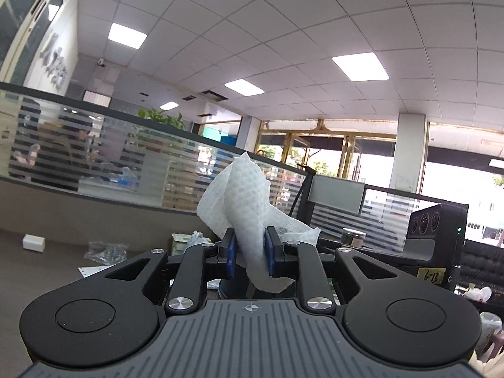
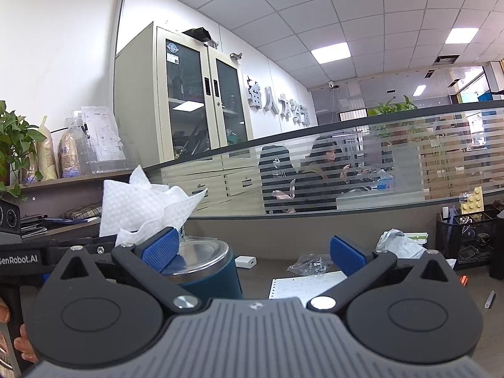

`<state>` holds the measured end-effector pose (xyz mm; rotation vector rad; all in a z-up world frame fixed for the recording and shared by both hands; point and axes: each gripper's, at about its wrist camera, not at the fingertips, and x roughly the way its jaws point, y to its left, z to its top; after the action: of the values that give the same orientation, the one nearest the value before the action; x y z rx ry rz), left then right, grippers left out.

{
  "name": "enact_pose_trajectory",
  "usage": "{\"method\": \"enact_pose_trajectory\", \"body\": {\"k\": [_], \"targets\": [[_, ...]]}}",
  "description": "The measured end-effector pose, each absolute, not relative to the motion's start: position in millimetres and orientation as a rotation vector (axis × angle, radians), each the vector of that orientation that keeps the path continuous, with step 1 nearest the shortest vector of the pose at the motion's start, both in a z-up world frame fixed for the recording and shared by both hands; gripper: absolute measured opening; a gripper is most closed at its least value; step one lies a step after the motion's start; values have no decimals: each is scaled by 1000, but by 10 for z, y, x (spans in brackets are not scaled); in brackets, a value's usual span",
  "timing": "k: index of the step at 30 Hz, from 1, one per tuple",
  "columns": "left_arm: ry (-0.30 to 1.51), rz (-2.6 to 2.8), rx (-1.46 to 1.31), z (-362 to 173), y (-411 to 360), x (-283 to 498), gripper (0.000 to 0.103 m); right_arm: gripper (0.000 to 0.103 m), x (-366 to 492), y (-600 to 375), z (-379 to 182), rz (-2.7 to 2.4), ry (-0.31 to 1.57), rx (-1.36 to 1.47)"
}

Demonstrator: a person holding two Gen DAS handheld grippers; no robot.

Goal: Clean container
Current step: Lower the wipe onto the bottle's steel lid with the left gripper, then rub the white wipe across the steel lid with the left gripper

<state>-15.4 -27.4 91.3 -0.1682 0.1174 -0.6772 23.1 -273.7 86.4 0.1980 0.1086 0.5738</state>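
- Left wrist view: the left gripper [image 1: 250, 253] has its blue-padded fingers [image 1: 231, 253] pinched close on a crumpled white paper towel [image 1: 245, 201], which stands up between them and hangs a little below.
- Below and behind the towel a dark blue container [image 1: 231, 286] shows in part between the gripper links; most of it is hidden.
- Farther along the desk [image 1: 37, 271] lie a small white box [image 1: 34, 242] and a clear plastic bag [image 1: 107, 252], well apart from the gripper.
- At the right edge of this view stands a black camera unit [image 1: 436, 236] with a yellow label.
- Right wrist view: the right gripper [image 2: 254, 253] has its fingers [image 2: 348, 255] spread wide with nothing between the pads.
- The container [image 2: 209, 267], dark blue with a shiny metal rim, stands upright on the desk [image 2: 277, 252] just behind the left finger of this gripper.
- The paper towel [image 2: 141, 208] appears above and left of the container, held in the left gripper [image 2: 104, 247], whose body reaches in from the left edge.
- A printed sheet of paper [image 2: 307, 285] lies flat on the desk between the spread fingers, with the plastic bag [image 2: 310, 264] just beyond it.
- A black mesh organiser [image 2: 466, 239] sits at the right, and a pen [image 2: 489, 299] lies near the edge.
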Motion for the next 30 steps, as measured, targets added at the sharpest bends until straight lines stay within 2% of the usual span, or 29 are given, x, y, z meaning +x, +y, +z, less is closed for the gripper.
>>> {"method": "enact_pose_trajectory", "body": {"k": [22,30], "targets": [[142,-666,-107,938,-317,-16,31,103,114,-2869,956,508,182,178],[134,-643,-19,983,-421,-98,26,103,147,-2819,950,514,177,176]]}}
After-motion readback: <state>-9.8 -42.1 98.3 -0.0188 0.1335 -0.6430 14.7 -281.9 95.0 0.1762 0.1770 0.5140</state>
